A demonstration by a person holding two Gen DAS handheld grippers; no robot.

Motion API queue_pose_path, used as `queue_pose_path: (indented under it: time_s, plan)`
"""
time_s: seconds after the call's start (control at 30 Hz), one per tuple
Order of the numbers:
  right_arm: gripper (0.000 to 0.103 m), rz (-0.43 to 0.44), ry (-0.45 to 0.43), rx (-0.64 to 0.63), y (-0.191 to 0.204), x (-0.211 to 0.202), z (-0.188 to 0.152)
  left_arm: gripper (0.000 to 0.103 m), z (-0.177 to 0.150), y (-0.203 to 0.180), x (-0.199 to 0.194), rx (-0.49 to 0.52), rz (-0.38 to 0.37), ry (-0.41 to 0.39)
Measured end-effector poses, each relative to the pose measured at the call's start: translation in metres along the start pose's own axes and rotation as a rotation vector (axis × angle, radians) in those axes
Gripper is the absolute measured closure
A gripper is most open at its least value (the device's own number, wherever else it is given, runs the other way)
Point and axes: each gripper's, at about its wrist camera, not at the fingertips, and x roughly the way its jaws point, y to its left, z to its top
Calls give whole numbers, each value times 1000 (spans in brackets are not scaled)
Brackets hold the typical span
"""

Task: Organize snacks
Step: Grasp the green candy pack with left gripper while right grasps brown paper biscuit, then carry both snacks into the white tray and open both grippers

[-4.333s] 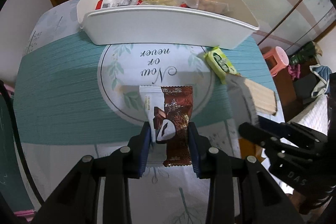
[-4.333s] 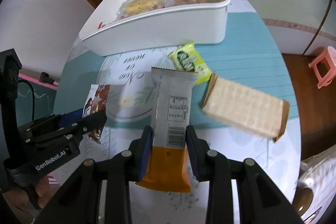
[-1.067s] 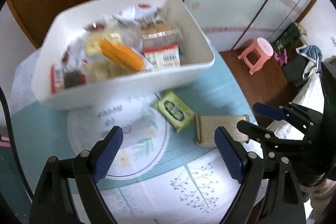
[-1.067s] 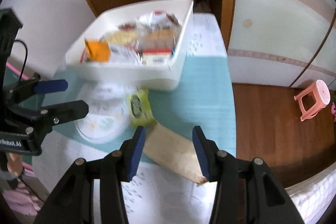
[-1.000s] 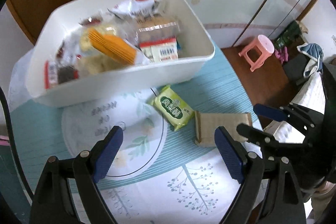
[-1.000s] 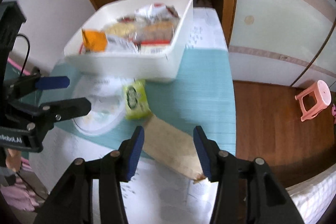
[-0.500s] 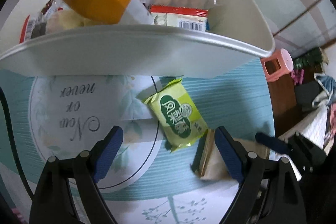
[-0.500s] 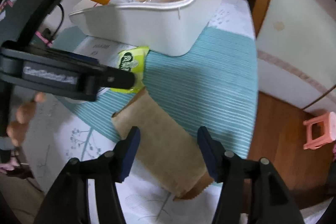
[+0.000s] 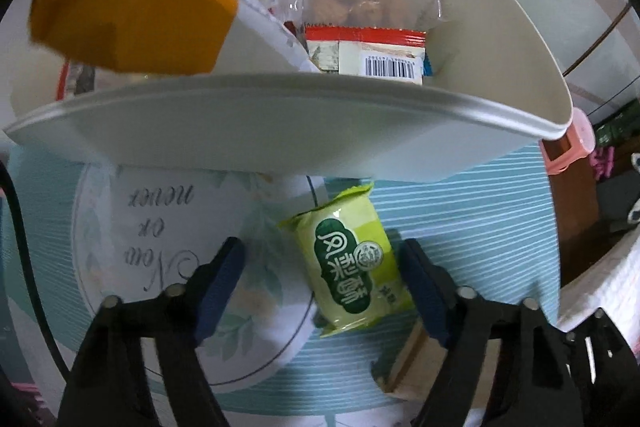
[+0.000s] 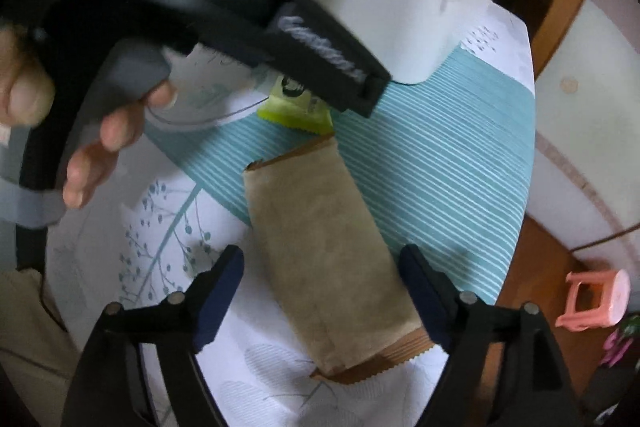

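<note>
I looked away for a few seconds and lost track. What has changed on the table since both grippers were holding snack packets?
Both held packets, the chocolate one and the orange-ended packet, now lie in the white bin. The left gripper has come down around the green packet, jaws closing, not yet gripping. The right gripper has dropped over the tan packet, jaws opening. Bin, green and tan packets stayed put.

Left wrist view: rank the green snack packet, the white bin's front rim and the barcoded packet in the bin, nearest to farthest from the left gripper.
1. Green snack packet: on the mat between the closing jaws of the left gripper, untouched.
2. White bin, front rim: just beyond the packet.
3. Barcoded packet: inside the bin, right of centre.
</note>
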Motion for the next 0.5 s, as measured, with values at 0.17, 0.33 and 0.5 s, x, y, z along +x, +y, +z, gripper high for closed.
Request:
queue_pose_path:
  time_s: [0.17,0.33,0.5]
  plan:
    - [19,-15,-31,22,6,1,-6,68,-5,-11,-6,60,-19,-44]
    - [42,-20,-46,65,-6,-4,-2,68,-18,-4,-14,90,-49,-67]
    - [46,-36,-58,109,-4,-8,-1,68,-25,28,-16,87,-75,-62]
